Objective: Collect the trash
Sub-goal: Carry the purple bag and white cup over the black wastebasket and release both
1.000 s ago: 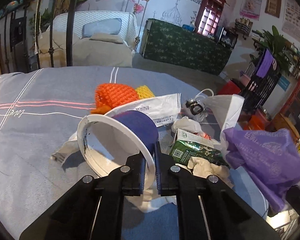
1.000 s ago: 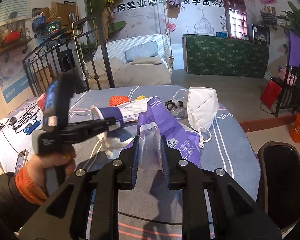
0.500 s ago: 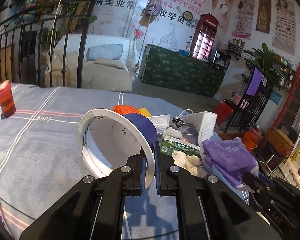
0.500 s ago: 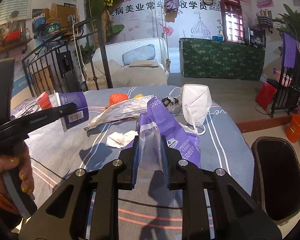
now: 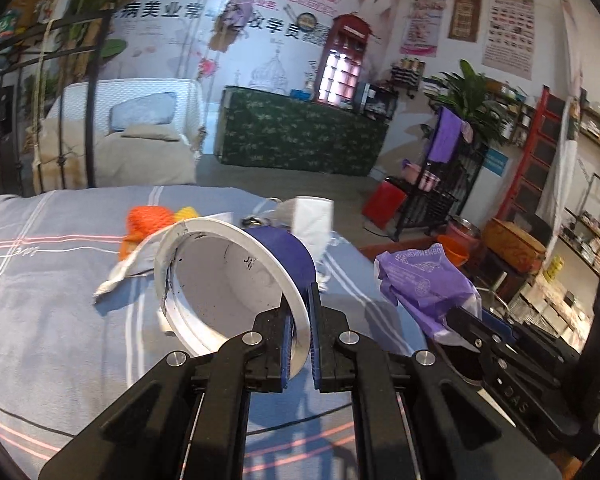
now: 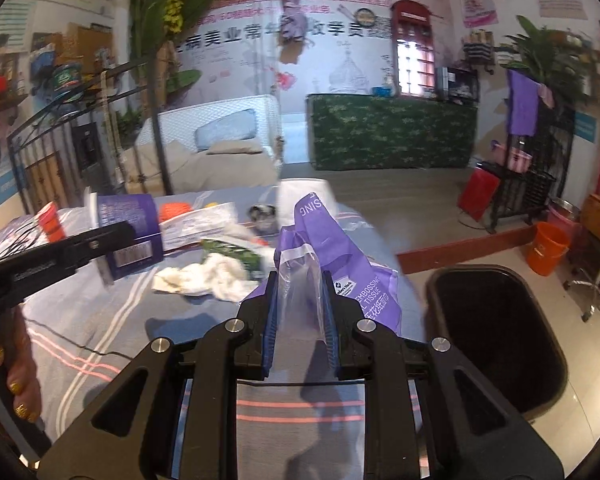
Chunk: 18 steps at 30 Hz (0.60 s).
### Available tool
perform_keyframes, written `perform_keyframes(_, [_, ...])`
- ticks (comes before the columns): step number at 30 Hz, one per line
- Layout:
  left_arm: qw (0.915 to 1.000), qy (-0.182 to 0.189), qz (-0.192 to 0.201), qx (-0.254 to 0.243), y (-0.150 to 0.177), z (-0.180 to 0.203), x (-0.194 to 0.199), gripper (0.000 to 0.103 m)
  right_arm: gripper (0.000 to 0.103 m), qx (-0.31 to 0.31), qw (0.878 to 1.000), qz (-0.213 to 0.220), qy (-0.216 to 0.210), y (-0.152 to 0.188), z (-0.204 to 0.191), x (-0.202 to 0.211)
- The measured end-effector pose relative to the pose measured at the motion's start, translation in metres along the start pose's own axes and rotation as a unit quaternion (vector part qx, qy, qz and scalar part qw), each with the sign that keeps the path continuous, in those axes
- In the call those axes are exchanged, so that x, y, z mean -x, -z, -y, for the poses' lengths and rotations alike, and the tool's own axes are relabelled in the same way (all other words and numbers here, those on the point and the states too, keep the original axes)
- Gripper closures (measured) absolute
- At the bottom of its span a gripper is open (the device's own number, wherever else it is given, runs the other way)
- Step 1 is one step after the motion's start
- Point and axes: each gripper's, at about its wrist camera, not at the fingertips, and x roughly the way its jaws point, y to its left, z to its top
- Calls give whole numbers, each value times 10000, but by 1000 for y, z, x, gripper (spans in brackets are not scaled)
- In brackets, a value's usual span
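purple paper cup (image 5: pixel 236 280) clamped in left jaws, crumpled purple tissue wrapper (image 6: pixel 332 264) in right jaws.

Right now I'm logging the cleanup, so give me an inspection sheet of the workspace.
Surface: grey striped bedspread, littered.
Job's things: purple paper cup and purple tissue wrapper both lifted; black bin on the floor at right.
Clutter: crumpled tissue, green carton, white face mask, orange mesh, flat white packet.
Tongs: left tongs shut on the cup's rim; right tongs shut on the wrapper.
Cables: dark cord across the bedspread.
Surroundings: daybed, green-draped counter, plants.
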Motion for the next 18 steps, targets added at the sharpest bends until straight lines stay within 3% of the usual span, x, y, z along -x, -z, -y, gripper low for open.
perform_keyframes(7, [9980, 392, -48, -484, 2, 43, -23, 95, 82, -588, 9935, -71, 970, 5, 86, -1])
perform_keyframes(18, [9926, 842, -282, -829, 10, 89, -50, 95, 81, -1000, 9780, -866, 1612, 48, 162, -49])
